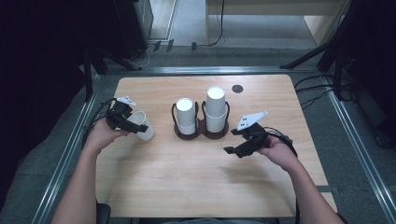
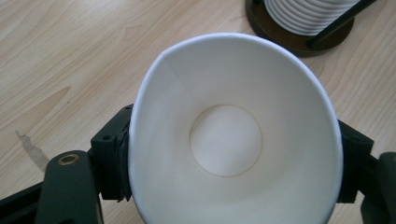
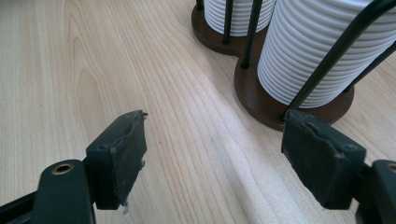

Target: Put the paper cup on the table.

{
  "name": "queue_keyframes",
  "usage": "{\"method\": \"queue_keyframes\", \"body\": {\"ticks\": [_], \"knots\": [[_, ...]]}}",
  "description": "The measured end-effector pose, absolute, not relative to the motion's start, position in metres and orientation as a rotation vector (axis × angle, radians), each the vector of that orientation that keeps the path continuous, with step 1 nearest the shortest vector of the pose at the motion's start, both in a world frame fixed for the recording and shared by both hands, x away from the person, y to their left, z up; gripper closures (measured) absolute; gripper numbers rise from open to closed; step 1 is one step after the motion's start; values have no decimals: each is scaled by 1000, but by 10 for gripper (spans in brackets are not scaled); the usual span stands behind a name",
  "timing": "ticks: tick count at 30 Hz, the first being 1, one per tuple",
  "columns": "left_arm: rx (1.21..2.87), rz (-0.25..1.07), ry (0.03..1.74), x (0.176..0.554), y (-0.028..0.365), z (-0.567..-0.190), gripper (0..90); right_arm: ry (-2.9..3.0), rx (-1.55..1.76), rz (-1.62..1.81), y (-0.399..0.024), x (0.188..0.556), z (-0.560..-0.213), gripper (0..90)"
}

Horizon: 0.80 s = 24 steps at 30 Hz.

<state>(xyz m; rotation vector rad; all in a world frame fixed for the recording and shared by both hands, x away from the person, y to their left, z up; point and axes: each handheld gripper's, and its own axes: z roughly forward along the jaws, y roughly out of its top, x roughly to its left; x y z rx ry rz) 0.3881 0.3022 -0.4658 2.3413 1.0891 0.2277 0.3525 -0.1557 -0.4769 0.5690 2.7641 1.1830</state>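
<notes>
Left gripper (image 1: 125, 122) clamped on white paper cup (image 1: 141, 126) near wooden table's (image 1: 187, 182) left edge, right gripper (image 1: 239, 143) apart and idle; cup pulled, placement pending, two stacks left in black holder (image 1: 201, 132).

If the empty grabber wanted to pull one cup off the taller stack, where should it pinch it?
Probably near the very top of the taller cup stack. The cups sit upside down in a wire holder, whose black loops cover the lower part. The top cup pokes out bare above them. The right gripper, jaws open with nothing between them, could come in level from the right side, pinch across the round wall and lift straight up.
</notes>
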Motion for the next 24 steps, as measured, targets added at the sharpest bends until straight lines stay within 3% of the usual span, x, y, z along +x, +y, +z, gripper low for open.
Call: {"method": "queue_keyframes", "body": {"ticks": [24], "knots": [[2263, 357, 1281, 398, 320, -471, 189, 2798, 543, 1133, -151, 351, -480, 223]]}}
